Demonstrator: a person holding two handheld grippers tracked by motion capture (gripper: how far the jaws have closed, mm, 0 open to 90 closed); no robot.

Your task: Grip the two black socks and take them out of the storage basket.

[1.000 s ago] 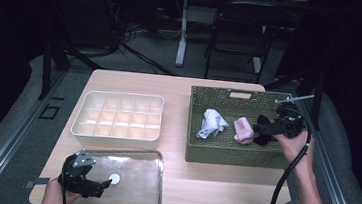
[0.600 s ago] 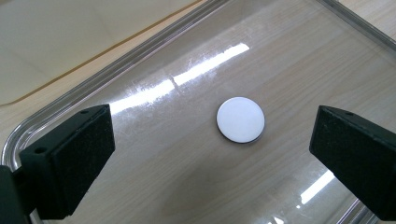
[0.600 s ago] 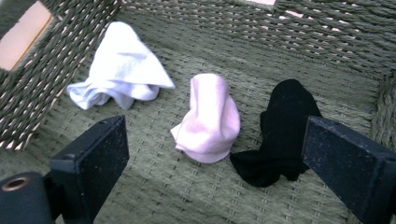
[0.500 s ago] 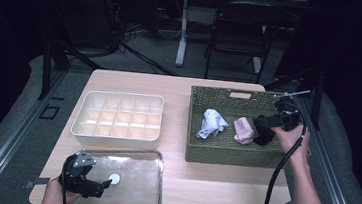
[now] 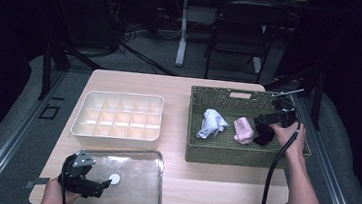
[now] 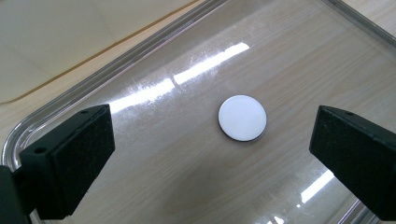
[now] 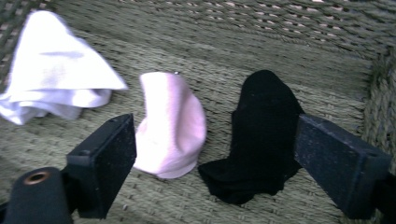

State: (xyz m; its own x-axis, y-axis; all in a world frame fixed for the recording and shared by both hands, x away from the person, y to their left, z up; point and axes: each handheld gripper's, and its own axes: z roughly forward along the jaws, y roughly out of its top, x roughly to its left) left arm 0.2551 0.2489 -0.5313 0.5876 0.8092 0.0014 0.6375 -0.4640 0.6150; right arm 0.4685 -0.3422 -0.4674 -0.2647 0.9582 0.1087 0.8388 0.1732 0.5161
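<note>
Between our right gripper's (image 7: 215,168) jaws, which stand wide and hold nothing, lie two pieces of cloth on the woven floor of the basket (image 5: 224,155): the pink cloth (image 7: 171,125) just inside the left jaw and the black cloth (image 7: 261,135) against the right one. Over the last second we have brought this gripper down and a little inward, from above the basket's right rim to low over its floor, so that both cloths now sit inside the span. We judge that a close here could catch both, so we would shift toward one before pinching. A white cloth (image 7: 51,84) lies farther left, apart from the pink one.

Our left gripper (image 6: 210,158) has not moved; its jaws are wide too, straddling a small white disc (image 6: 242,117) on the clear lid (image 5: 144,199) lying flat on the counter (image 5: 220,196). Behind the lid stands the empty divided tray (image 5: 115,138), where we take the cloths to be headed.
</note>
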